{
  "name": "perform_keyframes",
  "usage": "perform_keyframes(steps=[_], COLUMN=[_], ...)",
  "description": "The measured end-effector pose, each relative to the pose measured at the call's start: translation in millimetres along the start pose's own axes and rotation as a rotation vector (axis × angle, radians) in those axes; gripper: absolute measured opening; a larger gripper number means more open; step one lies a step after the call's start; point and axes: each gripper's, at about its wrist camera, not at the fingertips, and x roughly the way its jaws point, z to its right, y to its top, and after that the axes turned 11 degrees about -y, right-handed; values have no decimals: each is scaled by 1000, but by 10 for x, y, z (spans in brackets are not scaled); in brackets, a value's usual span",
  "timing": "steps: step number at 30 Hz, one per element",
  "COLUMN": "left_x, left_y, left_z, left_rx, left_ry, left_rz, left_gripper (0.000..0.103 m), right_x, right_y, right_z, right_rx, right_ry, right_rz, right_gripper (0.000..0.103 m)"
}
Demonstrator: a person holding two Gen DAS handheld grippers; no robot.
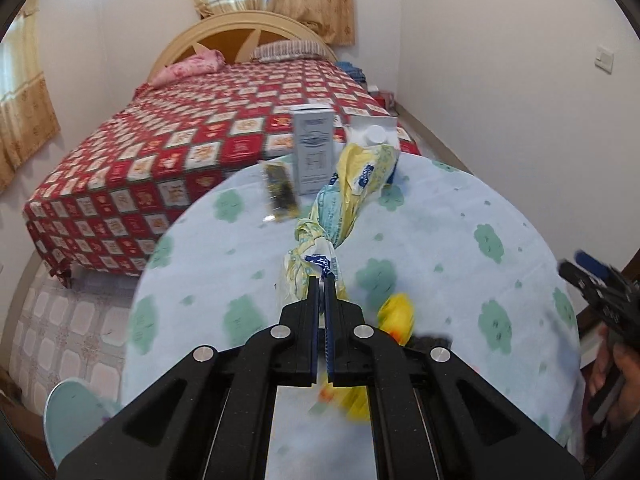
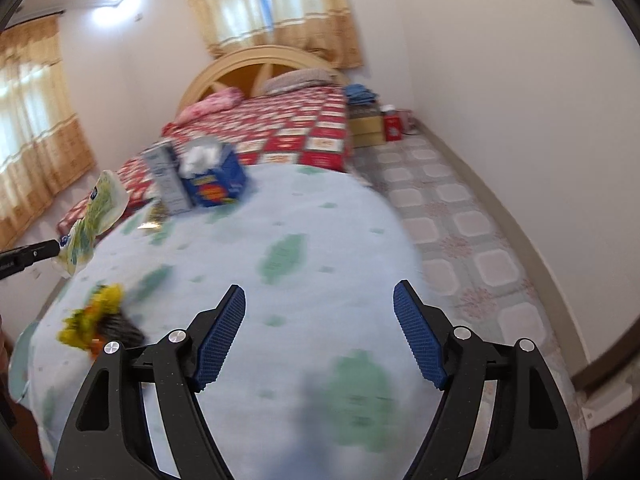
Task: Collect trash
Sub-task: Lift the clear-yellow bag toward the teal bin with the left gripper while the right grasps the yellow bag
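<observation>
My left gripper [image 1: 322,280] is shut on the end of a twisted yellow-and-white plastic wrapper [image 1: 344,204] and holds it above the round table [image 1: 460,208]. The wrapper also shows at the left of the right wrist view [image 2: 94,216], held by the left gripper's tip. My right gripper [image 2: 319,292] is open and empty over the table's right side. A yellow crumpled wrapper [image 1: 396,314] lies on the table under my left gripper; it shows blurred in the right wrist view [image 2: 96,314]. A small dark sachet [image 1: 280,192] lies at the far edge.
A grey carton [image 1: 314,152] and a blue carton with a white cap [image 2: 214,178] stand at the table's far edge. A bed with a red checked cover [image 1: 180,152] is beyond. Tiled floor [image 2: 460,220] lies to the right. A pale blue stool [image 1: 72,412] stands lower left.
</observation>
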Motion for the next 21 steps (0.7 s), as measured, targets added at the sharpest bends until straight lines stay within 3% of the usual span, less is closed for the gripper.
perform_keyframes(steps=[9,13,16,21], left_x=[-597,-787,-921,-1066], left_y=[-944,-1283,-1470,-1609], left_z=[-670,-902,-1021,-1077], left_rx=[-106,-154,-184,-209], left_ry=[119,149,161,158], left_rz=[-57,-78,-77,-54], left_gripper=[2,3,3,3], right_x=[90,112,1,-73], right_y=[158,96,12,-238], right_z=[-1181,-1525,-1669,-1948], right_rx=[-172,-246,-301,-363], right_ry=[208,264,264,145], right_rz=[3,-39,-49,-112], right_gripper=[75,67,64,63])
